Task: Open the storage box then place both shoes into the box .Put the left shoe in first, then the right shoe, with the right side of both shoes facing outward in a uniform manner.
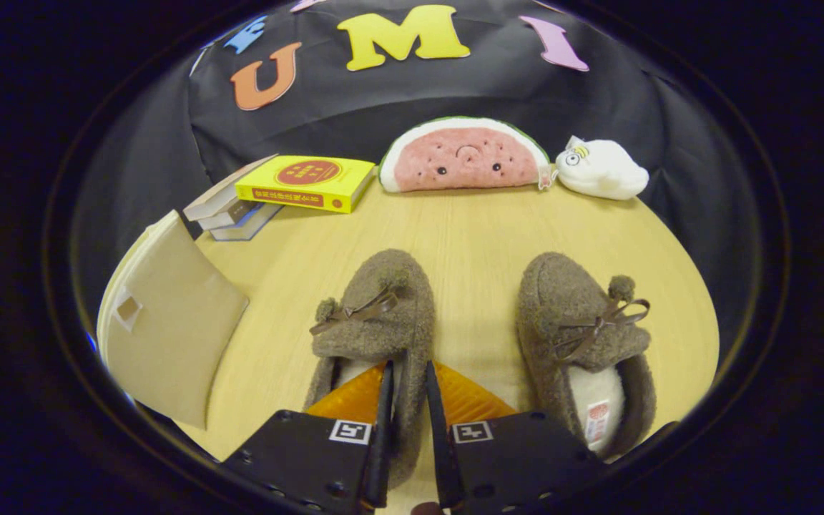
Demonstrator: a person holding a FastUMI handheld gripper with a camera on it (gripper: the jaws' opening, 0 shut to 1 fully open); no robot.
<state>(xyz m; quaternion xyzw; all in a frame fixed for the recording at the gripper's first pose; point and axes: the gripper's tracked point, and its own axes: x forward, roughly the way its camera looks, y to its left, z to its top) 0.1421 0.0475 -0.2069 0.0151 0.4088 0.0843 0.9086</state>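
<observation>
Up close, the tool (408,390) clamps its two fingers together on the inner side wall of the left shoe (376,322), a fuzzy brown slipper on the table (469,229). Its mate, the right shoe (584,336), lies just right of the fingers. Left of them sits the storage box (169,336), its lid raised. Beyond the fingers rest stacked books (290,187), a watermelon cushion (463,157) and a white plush toy (601,170).

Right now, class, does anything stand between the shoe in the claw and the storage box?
Nothing visible does. The claw is shut on the held shoe at its side wall; only bare table lies between it and the storage box's tan flap. The other shoe sits on the opposite side.
</observation>
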